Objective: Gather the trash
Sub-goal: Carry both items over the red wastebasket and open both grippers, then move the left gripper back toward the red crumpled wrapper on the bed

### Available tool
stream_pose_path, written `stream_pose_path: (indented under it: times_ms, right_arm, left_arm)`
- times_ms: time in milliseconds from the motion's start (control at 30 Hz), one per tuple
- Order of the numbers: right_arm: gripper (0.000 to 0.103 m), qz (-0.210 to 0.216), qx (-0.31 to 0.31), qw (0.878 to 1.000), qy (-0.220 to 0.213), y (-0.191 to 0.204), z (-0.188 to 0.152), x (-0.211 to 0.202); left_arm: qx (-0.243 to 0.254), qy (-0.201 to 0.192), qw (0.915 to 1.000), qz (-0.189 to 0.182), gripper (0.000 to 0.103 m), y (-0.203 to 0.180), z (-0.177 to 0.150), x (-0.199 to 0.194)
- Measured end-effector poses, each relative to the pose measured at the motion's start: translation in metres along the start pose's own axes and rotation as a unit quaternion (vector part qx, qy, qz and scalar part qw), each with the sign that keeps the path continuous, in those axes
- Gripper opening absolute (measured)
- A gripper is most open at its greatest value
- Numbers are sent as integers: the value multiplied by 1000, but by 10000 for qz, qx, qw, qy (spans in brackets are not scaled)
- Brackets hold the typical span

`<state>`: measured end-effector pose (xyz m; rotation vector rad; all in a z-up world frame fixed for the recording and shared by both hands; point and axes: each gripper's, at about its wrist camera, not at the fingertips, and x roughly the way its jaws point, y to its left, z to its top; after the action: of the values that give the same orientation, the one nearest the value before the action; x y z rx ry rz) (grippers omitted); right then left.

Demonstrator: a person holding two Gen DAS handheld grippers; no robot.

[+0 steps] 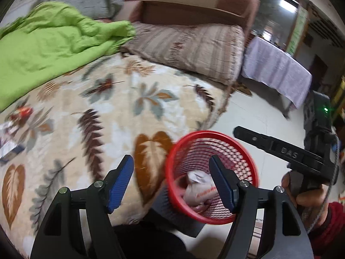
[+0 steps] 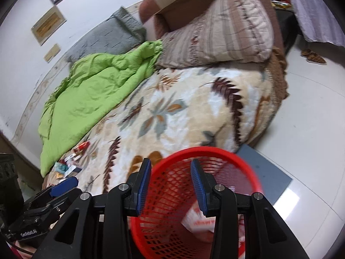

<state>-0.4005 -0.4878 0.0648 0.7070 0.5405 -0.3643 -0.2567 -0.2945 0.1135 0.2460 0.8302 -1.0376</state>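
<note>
Left wrist view has our left gripper (image 1: 171, 185) with its jaws spread wide and holding nothing, hanging over the edge of the bed (image 1: 120, 108) and the red mesh basket (image 1: 212, 172) beside it on the floor. Inside the basket we see a crumpled white bag (image 1: 199, 186) with red print. Our right gripper (image 2: 170, 191) sits above the basket's rim, jaws apart and nothing between them. On the leaf-patterned blanket (image 2: 172, 116), small wrappers and packets (image 2: 71, 164) lie scattered near the edge of the green quilt (image 2: 90, 90), well apart from the basket. A striped pillow (image 2: 217, 30) rests at the head of the bed, touching the quilt.
</note>
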Motion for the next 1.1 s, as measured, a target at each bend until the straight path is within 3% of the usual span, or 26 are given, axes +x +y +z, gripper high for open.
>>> stream_pose_path:
  times_ms: [300,500,800,1100]
  right_arm:
    - [45,712,-813,9930,473,80,-14,35]
    - [48,1076,-1393,9819,697,136,-23,54]
    - [56,1535,-2098,9589,1137,214,-28,91]
    - [57,1898,-2465,9355,1677,279,-37,149]
  left_arm:
    - [-969,-242,9918,800,71,88,-21,-45]
    - [-1627,-508,9757,1374,72,149,-41,-87]
    - [-2624,-850,9341,2267,76,249,-70,-142]
    - [-3219,-732,8906,3129,78,341,-92,-157]
